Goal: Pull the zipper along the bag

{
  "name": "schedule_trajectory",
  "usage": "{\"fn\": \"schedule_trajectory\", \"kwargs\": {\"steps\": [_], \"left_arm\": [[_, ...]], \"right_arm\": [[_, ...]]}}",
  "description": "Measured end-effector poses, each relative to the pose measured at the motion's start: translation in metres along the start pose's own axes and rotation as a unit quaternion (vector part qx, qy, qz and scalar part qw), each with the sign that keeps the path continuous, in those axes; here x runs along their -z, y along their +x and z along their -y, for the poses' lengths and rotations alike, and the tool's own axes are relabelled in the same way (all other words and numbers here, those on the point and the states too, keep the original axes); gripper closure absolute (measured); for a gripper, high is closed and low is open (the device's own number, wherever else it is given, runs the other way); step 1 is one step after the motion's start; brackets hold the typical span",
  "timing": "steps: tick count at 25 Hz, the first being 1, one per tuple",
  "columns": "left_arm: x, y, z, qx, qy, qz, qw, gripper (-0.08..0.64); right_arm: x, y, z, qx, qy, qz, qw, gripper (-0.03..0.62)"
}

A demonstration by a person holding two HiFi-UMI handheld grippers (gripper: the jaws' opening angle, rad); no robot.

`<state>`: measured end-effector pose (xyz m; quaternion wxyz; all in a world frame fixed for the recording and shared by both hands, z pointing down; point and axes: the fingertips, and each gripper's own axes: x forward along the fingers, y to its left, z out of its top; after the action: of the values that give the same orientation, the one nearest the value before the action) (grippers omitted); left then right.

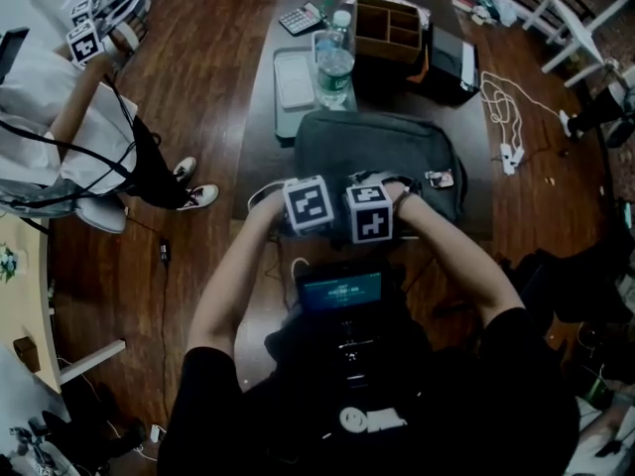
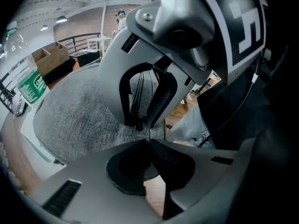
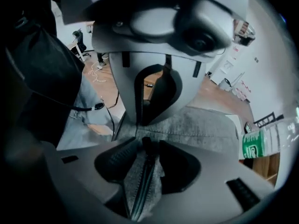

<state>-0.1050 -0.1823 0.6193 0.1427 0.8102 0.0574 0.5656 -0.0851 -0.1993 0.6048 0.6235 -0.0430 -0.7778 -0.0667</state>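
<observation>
The left gripper (image 2: pixel 149 141) sits closed at the near edge of the grey bag (image 1: pixel 382 147) — it seems to pinch the fabric there, though the contact is hard to see. Just beside it, the right gripper (image 3: pixel 148 143) points steeply down with its jaws apart. The zipper (image 3: pixel 142 185) lies between them, not squeezed — it runs along that near edge, so the right hand is nearer.

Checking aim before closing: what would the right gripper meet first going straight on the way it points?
The right gripper would first meet the zipper on the grey bag; it lies between the open jaws, seemingly very close.
</observation>
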Motion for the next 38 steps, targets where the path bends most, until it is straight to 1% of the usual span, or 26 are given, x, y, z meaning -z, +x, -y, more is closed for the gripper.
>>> {"fn": "schedule_trajectory", "kwargs": {"steps": [3,4,6,7,10,13,16,17,20,21,24,25,27,29,31,34,36,38], "left_arm": [[0.009,-0.002,-0.004,-0.003,-0.002,-0.016,0.9999,0.535],[0.008,-0.002,-0.004,-0.003,0.000,-0.014,0.9999,0.535],[-0.002,-0.001,-0.001,0.004,0.009,0.013,0.9999,0.535],[-0.004,-0.001,0.000,0.004,0.009,0.018,0.9998,0.535],[-0.010,-0.001,0.003,0.000,0.014,0.030,0.9995,0.535],[-0.001,-0.003,0.004,-0.006,0.007,0.010,0.9999,0.535],[-0.006,-0.003,0.005,-0.004,0.013,0.025,0.9996,0.535],[-0.007,-0.004,0.006,-0.003,0.016,0.028,0.9995,0.535],[0.000,-0.007,0.004,-0.008,0.017,0.010,0.9998,0.535],[-0.003,-0.008,0.005,-0.009,0.021,0.012,0.9997,0.535],[-0.028,-0.011,0.007,-0.006,0.041,0.060,0.9973,0.535],[-0.035,-0.011,0.005,-0.009,0.045,0.068,0.9966,0.535],[-0.043,-0.008,0.006,-0.009,0.056,0.067,0.9962,0.535],[-0.045,0.001,0.012,0.004,0.061,0.053,0.9967,0.535],[-0.043,0.005,0.015,0.015,0.058,0.045,0.9972,0.535],[-0.035,-0.002,0.006,0.009,0.035,0.049,0.9981,0.535],[-0.029,-0.009,-0.001,0.000,0.022,0.046,0.9987,0.538],[-0.028,-0.015,-0.009,-0.017,0.023,0.045,0.9986,0.538]], "right_arm": [[-0.004,0.000,-0.002,0.004,-0.017,0.001,1.000,0.449],[-0.004,-0.001,-0.004,0.003,-0.018,0.001,1.000,0.467],[-0.004,-0.003,-0.006,0.002,-0.021,0.001,1.000,0.515],[-0.004,-0.005,-0.007,0.004,-0.021,0.002,1.000,0.536],[-0.003,-0.012,-0.008,0.006,-0.010,0.011,1.000,0.541],[-0.003,-0.021,-0.009,0.010,0.001,0.024,1.000,0.543],[-0.003,-0.030,-0.009,0.023,0.007,0.040,0.999,0.550],[-0.001,-0.032,-0.008,0.029,0.008,0.040,0.999,0.563],[0.009,-0.031,-0.006,0.044,0.019,0.040,0.998,0.570],[0.011,-0.032,-0.005,0.046,0.024,0.044,0.998,0.569],[0.012,-0.035,-0.004,0.048,0.032,0.050,0.997,0.572],[0.013,-0.036,-0.004,0.048,0.030,0.044,0.997,0.587],[0.016,-0.035,-0.007,0.049,0.023,0.031,0.998,0.588],[0.018,-0.032,-0.010,0.048,0.022,0.032,0.998,0.586],[0.016,-0.032,-0.008,0.054,0.027,0.043,0.997,0.584],[0.015,-0.033,-0.002,0.063,0.029,0.050,0.996,0.566],[0.015,-0.031,-0.002,0.061,0.024,0.047,0.997,0.563],[0.016,-0.029,-0.002,0.061,0.019,0.043,0.997,0.560]]}}
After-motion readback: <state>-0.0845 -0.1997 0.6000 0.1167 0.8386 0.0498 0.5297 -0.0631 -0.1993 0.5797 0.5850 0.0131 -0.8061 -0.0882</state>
